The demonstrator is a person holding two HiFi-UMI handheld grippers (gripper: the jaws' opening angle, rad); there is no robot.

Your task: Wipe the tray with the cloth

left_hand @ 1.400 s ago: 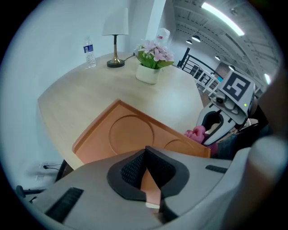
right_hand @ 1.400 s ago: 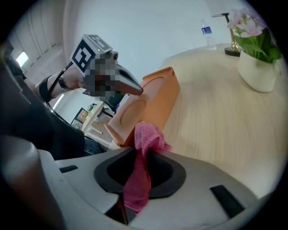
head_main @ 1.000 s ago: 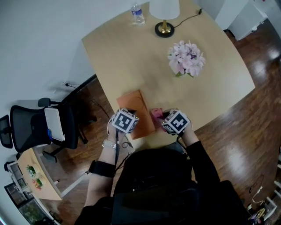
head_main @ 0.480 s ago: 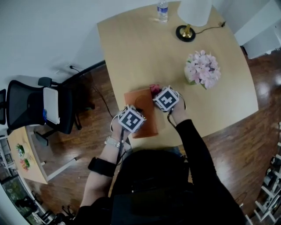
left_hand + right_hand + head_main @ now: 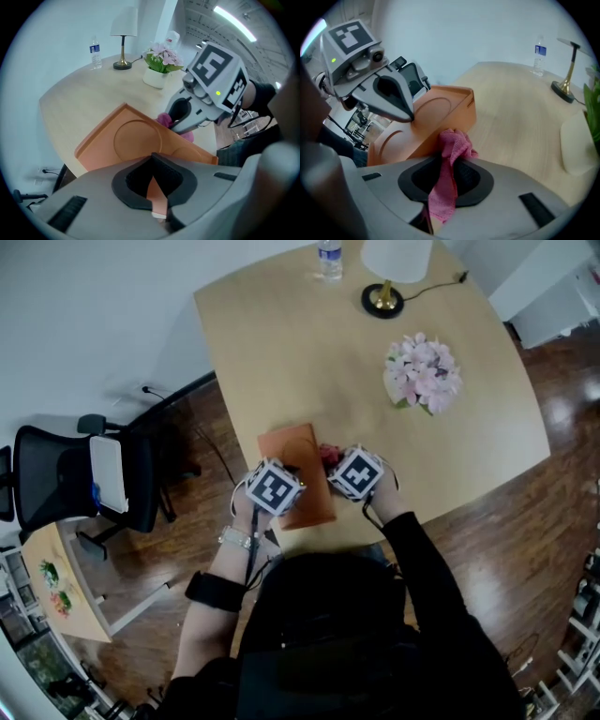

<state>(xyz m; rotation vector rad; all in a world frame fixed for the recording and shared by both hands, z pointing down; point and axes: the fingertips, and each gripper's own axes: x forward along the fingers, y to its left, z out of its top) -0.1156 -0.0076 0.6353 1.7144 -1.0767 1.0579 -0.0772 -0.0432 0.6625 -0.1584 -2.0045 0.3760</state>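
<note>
Clamping the near rim of the orange rectangular tray [image 5: 133, 140], the left gripper [image 5: 157, 199] has its jaws narrowed onto it. Tray sits at the near edge of the pale wooden table [image 5: 309, 352]; the right gripper [image 5: 440, 197] pinches the crumpled pink cloth [image 5: 453, 140], bunched against the tray's right wall.

No words or numbers can be read anywhere. The water bottle [image 5: 328, 259], at 12 o'clock on the table [image 5: 281, 362], has a blue label, but its print is too small to read. The cube [image 5: 274, 487] on the left gripper [image 5: 157, 206] and the cube [image 5: 356, 473] on the right gripper [image 5: 436, 208], both near 6 o'clock, show black and white square patterns, not letters.
</note>
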